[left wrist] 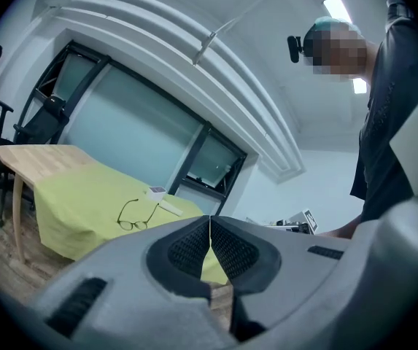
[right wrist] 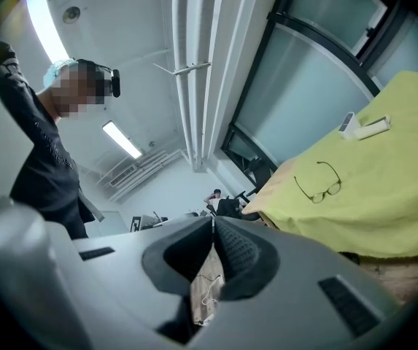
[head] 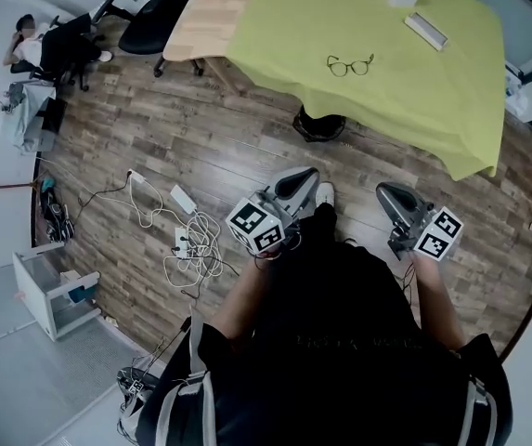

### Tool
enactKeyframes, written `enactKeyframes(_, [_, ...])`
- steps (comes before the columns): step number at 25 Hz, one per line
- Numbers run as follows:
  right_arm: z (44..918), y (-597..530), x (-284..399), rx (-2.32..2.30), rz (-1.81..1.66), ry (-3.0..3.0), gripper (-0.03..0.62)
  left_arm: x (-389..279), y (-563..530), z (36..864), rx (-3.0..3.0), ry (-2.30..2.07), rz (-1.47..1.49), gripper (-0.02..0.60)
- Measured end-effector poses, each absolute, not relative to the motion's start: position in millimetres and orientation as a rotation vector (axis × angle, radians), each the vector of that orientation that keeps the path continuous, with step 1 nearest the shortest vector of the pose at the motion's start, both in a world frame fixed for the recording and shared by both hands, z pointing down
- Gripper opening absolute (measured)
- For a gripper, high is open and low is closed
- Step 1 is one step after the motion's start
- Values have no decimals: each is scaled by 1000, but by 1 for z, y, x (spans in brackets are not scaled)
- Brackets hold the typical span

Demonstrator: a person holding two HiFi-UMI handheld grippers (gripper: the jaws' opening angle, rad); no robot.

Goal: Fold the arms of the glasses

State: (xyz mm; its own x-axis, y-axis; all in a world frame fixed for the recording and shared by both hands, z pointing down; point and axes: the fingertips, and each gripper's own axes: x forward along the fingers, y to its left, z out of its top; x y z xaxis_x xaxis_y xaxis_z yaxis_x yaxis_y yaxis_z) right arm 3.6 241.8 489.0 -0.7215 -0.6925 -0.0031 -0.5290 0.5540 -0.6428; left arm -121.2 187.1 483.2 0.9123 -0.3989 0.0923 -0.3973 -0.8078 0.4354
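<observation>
Thin black-framed glasses (head: 350,65) lie with arms spread on the yellow-green tablecloth (head: 414,91). Left gripper (left wrist: 210,232) and right gripper (right wrist: 213,228): jaws pressed together, empty. Only the head view shows the white floor cables (head: 194,242).

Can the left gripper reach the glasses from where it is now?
Probably not yet: the left gripper is held well back, with open floor between it and the glasses; nothing covers them.

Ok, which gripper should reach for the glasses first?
Right, only marginally. The left gripper and right gripper are both shut, empty and short of the table; the glasses lie open on the green cloth roughly midway between them, slightly toward the right.
</observation>
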Motion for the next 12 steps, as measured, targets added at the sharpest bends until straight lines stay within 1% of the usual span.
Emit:
enactKeyframes(7, [482,192,-2,-1064,-897,2526,31,-129,133,482,2647,-544,24,20])
enactKeyframes(12, [482,175,9,-1109,-907,2475,31,-126,112,484,2633,-527,26,20])
